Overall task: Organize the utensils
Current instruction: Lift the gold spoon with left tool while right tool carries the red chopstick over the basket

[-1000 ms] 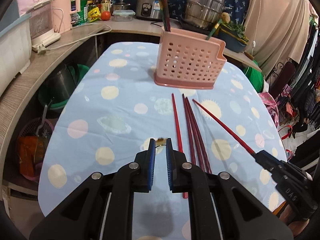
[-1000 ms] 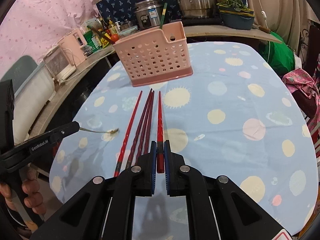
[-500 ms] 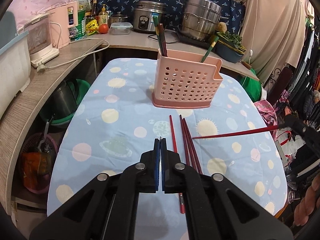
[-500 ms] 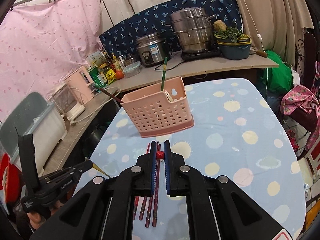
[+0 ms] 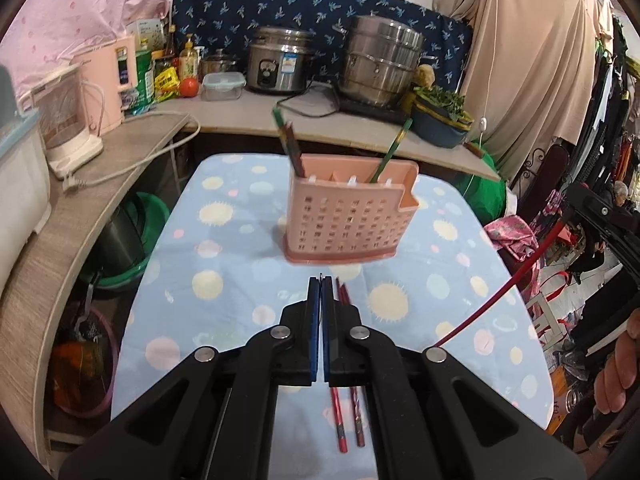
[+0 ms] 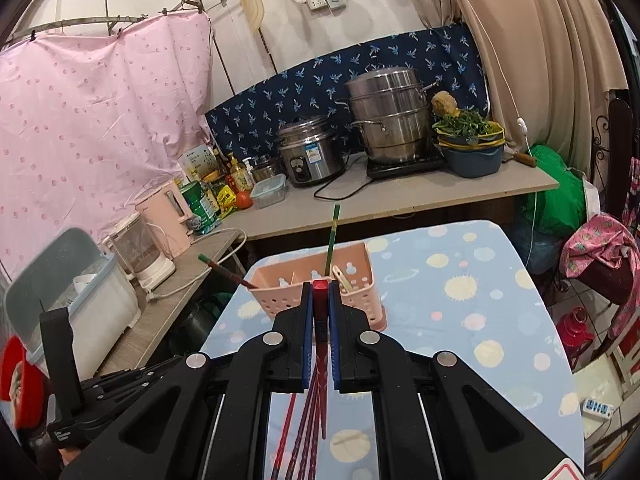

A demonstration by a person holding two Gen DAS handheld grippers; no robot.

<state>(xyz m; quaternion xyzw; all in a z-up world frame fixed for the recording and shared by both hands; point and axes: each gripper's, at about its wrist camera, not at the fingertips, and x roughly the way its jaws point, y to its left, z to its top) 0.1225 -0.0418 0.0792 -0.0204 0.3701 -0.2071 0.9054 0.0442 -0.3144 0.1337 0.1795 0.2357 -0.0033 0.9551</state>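
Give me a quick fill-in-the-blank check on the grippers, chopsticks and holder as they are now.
1. The right gripper is shut on a ____ chopstick.
2. The holder on the table is ____ in colour.
3. The left gripper has its jaws ____.
4. The loose chopsticks lie on the ____.

Missing words: red; pink; shut; table

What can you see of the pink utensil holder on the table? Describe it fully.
The pink utensil holder looks like plastic, with perforated walls, a flat base lip and inner dividers. It stands upright on the spotted tablecloth. Green-tipped chopsticks lean out of its compartments. Neither gripper touches it.
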